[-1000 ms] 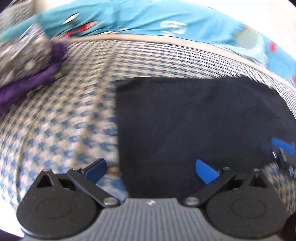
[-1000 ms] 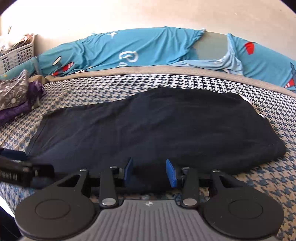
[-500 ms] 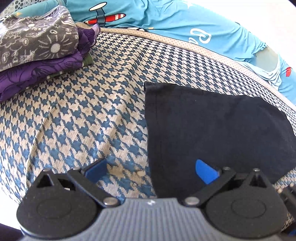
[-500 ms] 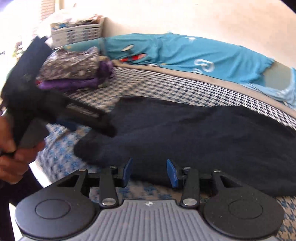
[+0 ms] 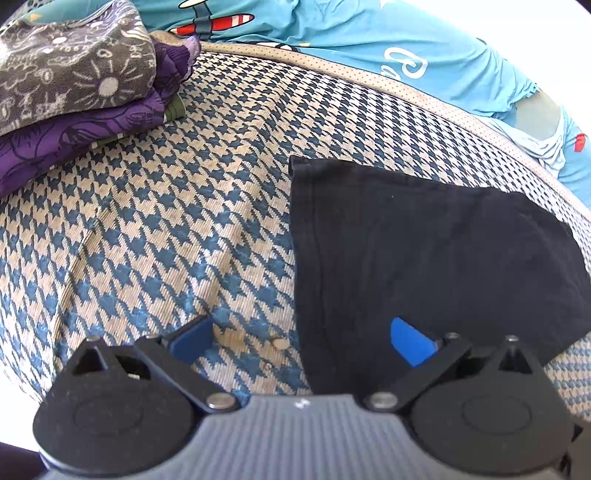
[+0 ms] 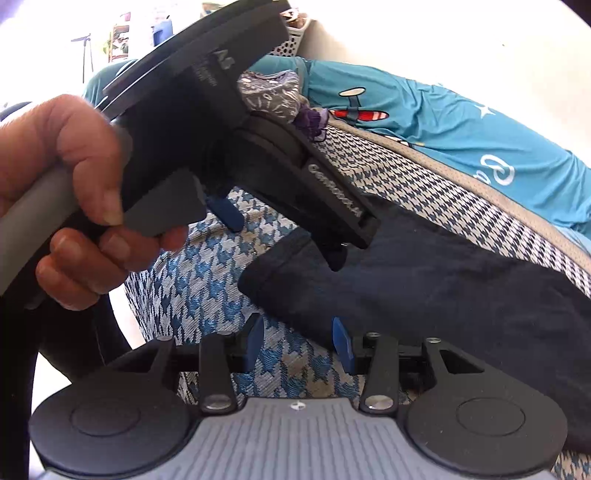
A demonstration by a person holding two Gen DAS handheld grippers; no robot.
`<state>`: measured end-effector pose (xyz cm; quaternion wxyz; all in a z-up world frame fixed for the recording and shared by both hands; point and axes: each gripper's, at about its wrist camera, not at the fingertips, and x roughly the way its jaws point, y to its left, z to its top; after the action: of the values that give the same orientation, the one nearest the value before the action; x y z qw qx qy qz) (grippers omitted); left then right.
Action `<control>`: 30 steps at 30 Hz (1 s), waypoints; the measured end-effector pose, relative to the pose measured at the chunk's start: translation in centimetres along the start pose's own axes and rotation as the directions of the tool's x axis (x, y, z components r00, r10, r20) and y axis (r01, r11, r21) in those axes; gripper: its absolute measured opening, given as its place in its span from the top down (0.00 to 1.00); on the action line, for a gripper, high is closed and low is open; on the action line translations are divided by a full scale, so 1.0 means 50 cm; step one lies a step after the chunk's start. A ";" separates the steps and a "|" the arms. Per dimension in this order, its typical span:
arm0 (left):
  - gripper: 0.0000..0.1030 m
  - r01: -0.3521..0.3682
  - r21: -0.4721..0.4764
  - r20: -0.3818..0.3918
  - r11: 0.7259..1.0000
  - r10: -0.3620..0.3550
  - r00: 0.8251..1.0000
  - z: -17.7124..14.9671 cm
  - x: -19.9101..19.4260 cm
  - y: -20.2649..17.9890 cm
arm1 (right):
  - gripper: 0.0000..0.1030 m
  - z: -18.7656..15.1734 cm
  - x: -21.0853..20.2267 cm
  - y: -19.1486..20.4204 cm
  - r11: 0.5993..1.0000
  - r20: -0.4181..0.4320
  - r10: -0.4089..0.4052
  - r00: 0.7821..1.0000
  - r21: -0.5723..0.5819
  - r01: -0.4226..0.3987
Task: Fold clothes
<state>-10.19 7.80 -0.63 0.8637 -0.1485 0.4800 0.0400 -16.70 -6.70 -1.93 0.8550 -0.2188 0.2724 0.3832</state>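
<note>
You're looking at a mattress (image 5: 166, 229) covered in blue and cream houndstooth, with a tan dotted band (image 5: 369, 79) along its far edge. Beyond that band lies a teal sheet (image 5: 332, 40) printed with a red-striped plane and white lettering. At the mattress's far left corner sits a folded pile (image 5: 74, 85), grey flowered cloth on purple. A few pale crumbs (image 5: 279, 343) lie on its near edge. Past the pile, a white slotted basket (image 6: 291, 38) stands against the wall (image 6: 443, 37).

a plain black cotton garment (image 5: 424, 251) lies on a blue-and-cream houndstooth woven bed cover (image 5: 166, 229). the folded grey floral fleece cloth (image 5: 70, 74) tops a purple patterned one (image 5: 74, 136); the turquoise aeroplane-print sheet (image 5: 332, 33).
</note>
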 end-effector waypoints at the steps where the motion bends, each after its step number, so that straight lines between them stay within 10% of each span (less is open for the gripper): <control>1: 0.00 0.007 -0.009 -0.001 1.000 -0.007 1.000 0.000 0.000 0.004 | 0.59 0.000 0.002 0.005 1.000 0.002 -0.001 1.000 -0.017 0.001; 14: 0.00 0.059 -0.086 -0.023 0.995 -0.062 0.998 0.010 -0.002 0.021 | 0.62 -0.015 0.051 0.069 0.951 0.081 -0.098 0.992 -0.287 0.118; 17: 0.00 0.070 -0.104 -0.040 0.992 -0.074 0.996 0.018 0.001 0.024 | 0.83 -0.018 0.058 0.066 0.950 0.090 -0.092 0.992 -0.289 0.115; 19: 0.00 0.091 -0.129 -0.053 0.987 -0.099 0.994 0.026 0.002 0.027 | 0.96 -0.014 0.059 0.057 0.956 0.096 -0.105 0.990 -0.264 0.128; 30: 0.00 0.281 -0.198 -0.136 0.939 -0.310 0.941 0.090 0.049 0.018 | 0.97 0.012 0.013 -0.057 0.987 0.141 -0.056 0.988 0.160 0.033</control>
<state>-5.42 9.82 -0.67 0.8005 -0.2978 0.5165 -0.0607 -13.95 -7.77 -1.41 0.8955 -0.1284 0.2339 0.3561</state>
